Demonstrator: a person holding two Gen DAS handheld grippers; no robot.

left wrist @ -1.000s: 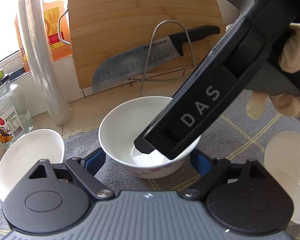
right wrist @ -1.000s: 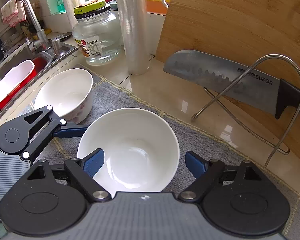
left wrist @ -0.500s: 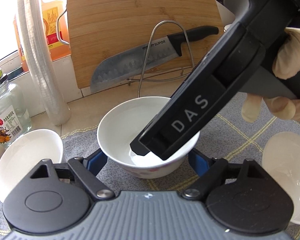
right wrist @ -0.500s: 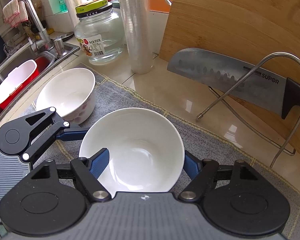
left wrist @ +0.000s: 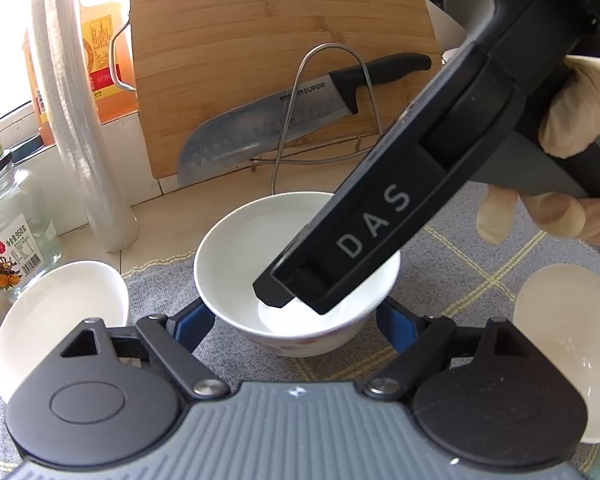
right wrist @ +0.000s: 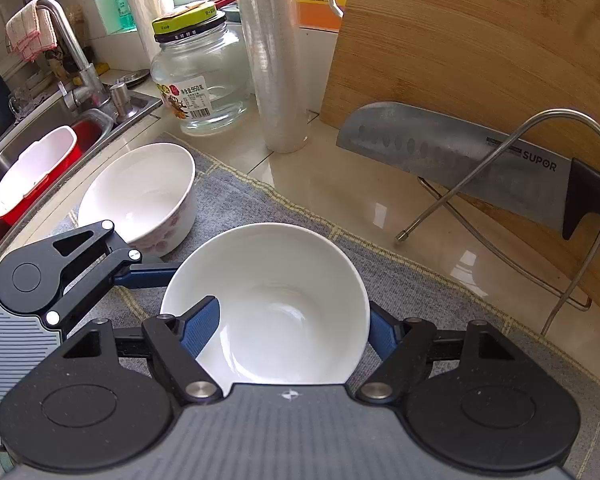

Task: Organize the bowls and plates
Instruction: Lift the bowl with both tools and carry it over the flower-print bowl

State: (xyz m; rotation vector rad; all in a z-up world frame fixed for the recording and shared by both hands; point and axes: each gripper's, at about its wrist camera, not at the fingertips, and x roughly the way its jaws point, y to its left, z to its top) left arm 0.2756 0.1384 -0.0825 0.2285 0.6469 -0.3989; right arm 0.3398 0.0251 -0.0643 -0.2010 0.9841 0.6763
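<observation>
A white ceramic bowl (right wrist: 276, 308) sits on a grey woven mat (right wrist: 412, 284) on the counter and serves as the landmark. To its left on the mat, near it, stands a second white bowl with pink flowers on its side (right wrist: 144, 196). Behind the landmark bowl, off the mat, a clear roll of plastic wrap (right wrist: 272, 56) stands upright, with a clear glass jar with a black lid (right wrist: 196, 72) left of the roll. Behind and right of the bowl a bamboo cutting board (right wrist: 480, 40) leans upright; a steel knife with a black handle (right wrist: 460, 156) rests against it inside a bent wire rack (right wrist: 560, 216). Far left lies a steel sink (right wrist: 28, 136).

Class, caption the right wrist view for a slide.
Right gripper shut on a white bowl on the grey mat.
</observation>
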